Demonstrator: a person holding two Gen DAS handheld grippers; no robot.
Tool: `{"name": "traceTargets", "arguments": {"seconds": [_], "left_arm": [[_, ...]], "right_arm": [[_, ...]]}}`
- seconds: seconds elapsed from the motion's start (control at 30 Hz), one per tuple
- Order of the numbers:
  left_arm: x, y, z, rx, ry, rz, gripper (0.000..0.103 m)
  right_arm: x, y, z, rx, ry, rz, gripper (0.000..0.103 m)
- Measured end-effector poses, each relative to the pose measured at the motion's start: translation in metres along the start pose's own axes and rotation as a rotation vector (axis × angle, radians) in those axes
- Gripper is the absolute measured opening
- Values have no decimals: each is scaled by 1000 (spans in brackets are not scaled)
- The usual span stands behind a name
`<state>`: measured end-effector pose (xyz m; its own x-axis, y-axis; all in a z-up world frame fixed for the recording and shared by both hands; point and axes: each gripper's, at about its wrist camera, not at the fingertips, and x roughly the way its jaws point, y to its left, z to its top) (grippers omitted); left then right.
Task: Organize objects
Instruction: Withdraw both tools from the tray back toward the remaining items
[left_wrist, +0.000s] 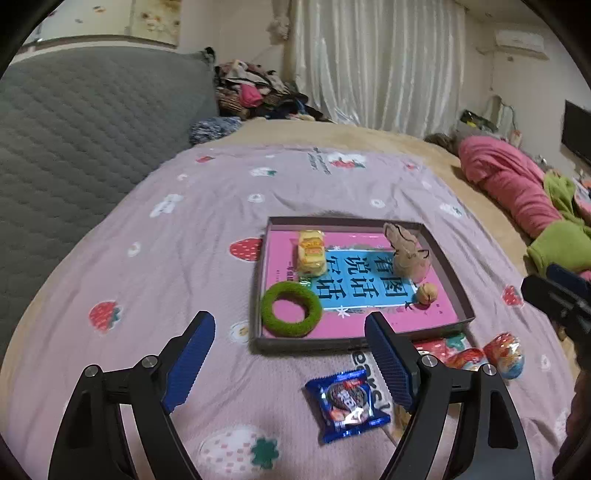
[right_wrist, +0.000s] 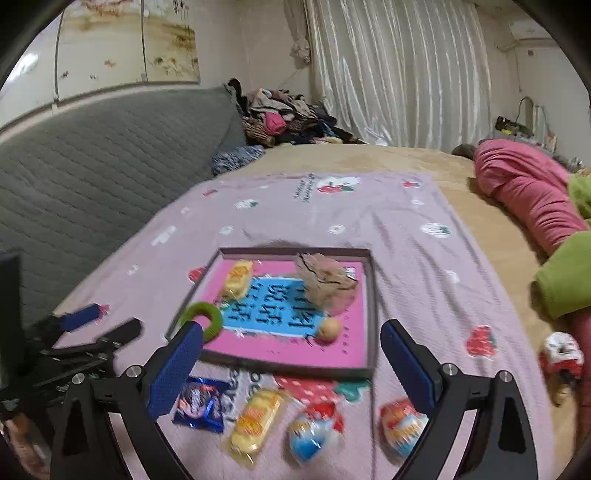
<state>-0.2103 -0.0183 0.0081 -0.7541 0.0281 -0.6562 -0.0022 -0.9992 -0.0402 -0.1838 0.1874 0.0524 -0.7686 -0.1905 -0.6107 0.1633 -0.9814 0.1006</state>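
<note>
Bedroom setting: pink strawberry-print sheet (left_wrist: 177, 258) spread over a bed, grey quilted headboard (left_wrist: 81, 122) on my left, white curtains (left_wrist: 373, 62) at the far side.

Shallow box tray (left_wrist: 448, 258) lies on the sheet ahead of me, a pink-and-blue book cover lining its floor. Already in the tray: one yellow snack pack (left_wrist: 311, 253), green fuzzy ring (left_wrist: 291, 309), beige plush toy (left_wrist: 406, 251), small walnut-like nut (left_wrist: 427, 293).

Outside the tray, on the sheet near its closest wall: blue cookie packet (left_wrist: 347, 402), a second yellow snack pack (right_wrist: 255, 421), two red-and-blue wrapped eggs (right_wrist: 312, 430) (right_wrist: 402, 424). Another red-and-white wrapped item (right_wrist: 561, 354) sits well apart toward my right; I cannot tell whether it belongs to the set.

Left gripper (left_wrist: 291, 354): jaws spread wide, nothing between them, hovering above the sheet with the blue cookie packet just below and between the fingers. Right gripper (right_wrist: 291, 365): jaws likewise spread wide, holding nothing, aimed over the yellow pack and the eggs. Right view is motion-blurred, so fine detail there is uncertain.

Judgement: roughly half done. Four items boxed, at least four left loose. Blue packet looks like the nearest candidate for my left fingers.
</note>
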Motion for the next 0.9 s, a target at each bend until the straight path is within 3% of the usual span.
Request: {"name": "traceTargets", "arguments": {"seconds": [0.47,0.9], "left_arm": [[-90,-4,-30,-15,0,-11,85],[-155,-7,-43,-11,-40,-20,85]], "right_arm": [[-77,21,-18,38,3,24,98],[-140,43,-22,10,-48,26,101]]}}
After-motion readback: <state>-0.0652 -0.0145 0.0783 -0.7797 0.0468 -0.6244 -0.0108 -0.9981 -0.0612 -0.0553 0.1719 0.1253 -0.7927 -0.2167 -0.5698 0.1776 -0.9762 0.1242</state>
